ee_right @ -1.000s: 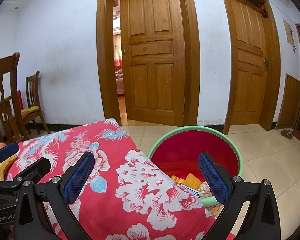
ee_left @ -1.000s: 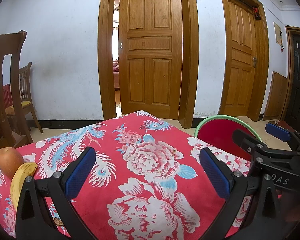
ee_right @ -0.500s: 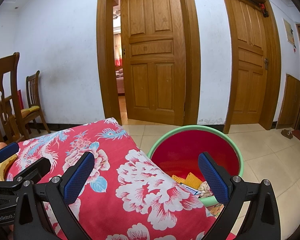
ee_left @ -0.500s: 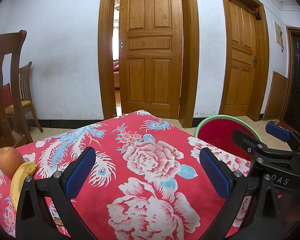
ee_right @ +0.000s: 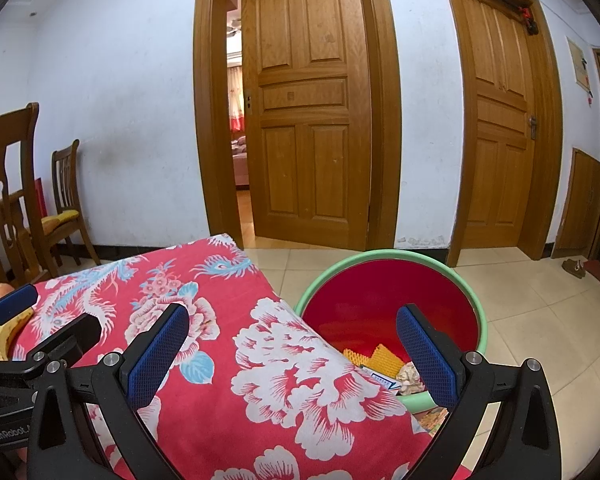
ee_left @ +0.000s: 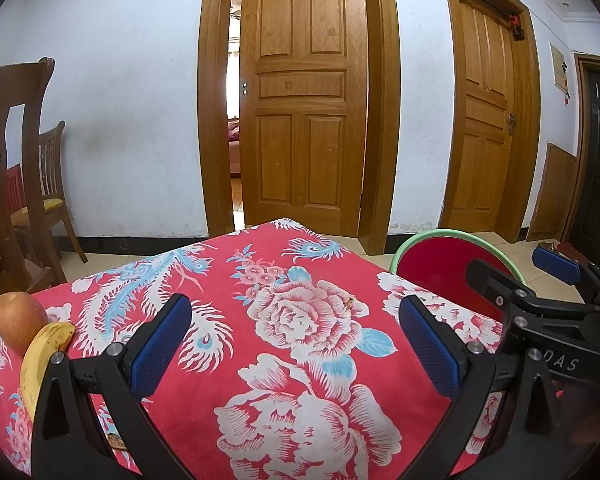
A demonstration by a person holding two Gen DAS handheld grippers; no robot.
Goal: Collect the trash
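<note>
1. both jaws wide open, nothing held: left gripper [ee_left: 294, 344], right gripper [ee_right: 292, 344].
2. collected trash [ee_right: 384, 360] sits in the red bin [ee_right: 482, 320], off the table's right edge.
3. right gripper is nearer the bin, which lies ahead-right of it.

**White-walled room with wooden doors**

Stood ajar: a panelled wooden door [ee_left: 304, 120] in the white wall [ee_left: 128, 120]. Further right, a shut wooden door [ee_right: 500, 140]. Wooden chairs [ee_right: 66, 200] along the left. Pale floor tiles [ee_right: 540, 320] in daylight.
</note>
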